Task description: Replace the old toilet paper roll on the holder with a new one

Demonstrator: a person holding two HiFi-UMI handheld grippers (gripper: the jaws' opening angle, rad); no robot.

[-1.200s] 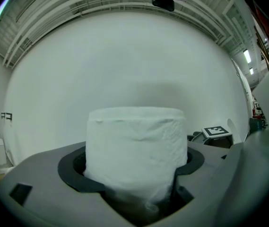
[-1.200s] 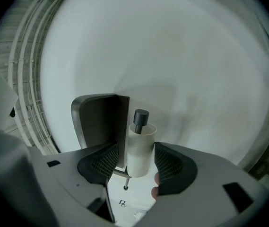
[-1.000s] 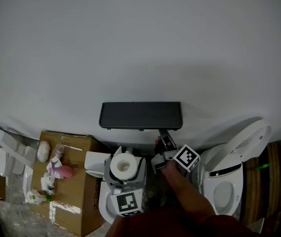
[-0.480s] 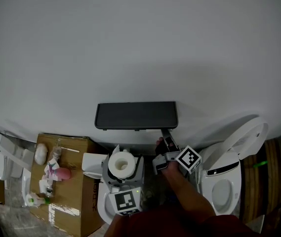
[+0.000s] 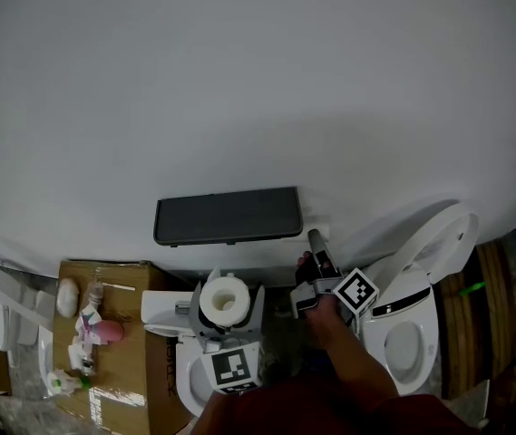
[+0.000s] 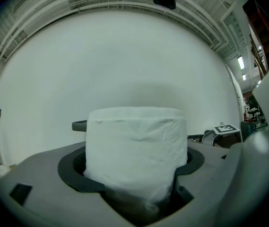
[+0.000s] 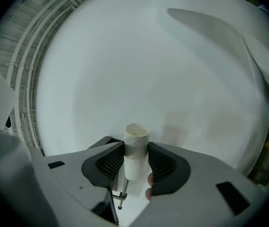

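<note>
A full white toilet paper roll (image 6: 136, 145) stands upright between the jaws of my left gripper (image 6: 135, 178), which is shut on it. In the head view that roll (image 5: 225, 301) is held low at the centre, below the dark grey holder shelf (image 5: 228, 216) on the white wall. My right gripper (image 7: 135, 163) has been closing, and its ribbed pads now press on an empty cardboard tube (image 7: 136, 138). A thin metal rod (image 7: 123, 189) shows just below the tube; whether it still reaches inside I cannot tell. In the head view the right gripper (image 5: 315, 243) is just right of the shelf's right end.
A white toilet with its lid raised (image 5: 421, 270) stands at the right, and another toilet tank (image 5: 160, 304) lies under the left gripper. A cardboard box (image 5: 117, 361) at the left carries bottles and small bits. More white ceramic parts (image 5: 8, 302) lie at the far left.
The right gripper has moved right with the cardboard tube, from under the shelf's right end to just past it. The left gripper still holds the full roll below the shelf.
</note>
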